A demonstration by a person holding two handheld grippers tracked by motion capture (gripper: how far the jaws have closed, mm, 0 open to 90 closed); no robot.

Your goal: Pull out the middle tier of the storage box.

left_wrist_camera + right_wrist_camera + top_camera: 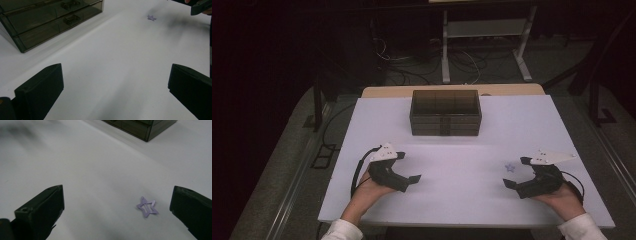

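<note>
A small purple star-shaped hair clip (510,167) lies flat on the white table top (452,205), right of centre. My right gripper (515,172) rests beside it with its jaws wide apart and nothing between the pads. In the right gripper view the clip (147,207) lies just inside the right jaw of the right gripper (116,212), untouched. My left gripper (408,166) rests on the table at the left, open and empty. In the left gripper view the left gripper (115,92) spans bare table, with the clip (151,17) far ahead.
A dark translucent drawer box (445,112) stands at the back middle of the table, its drawers shut (50,20) (145,127). Metal stand legs (446,50) and cables lie on the floor beyond. The other hand's gripper (200,5) shows at the top right of the left gripper view.
</note>
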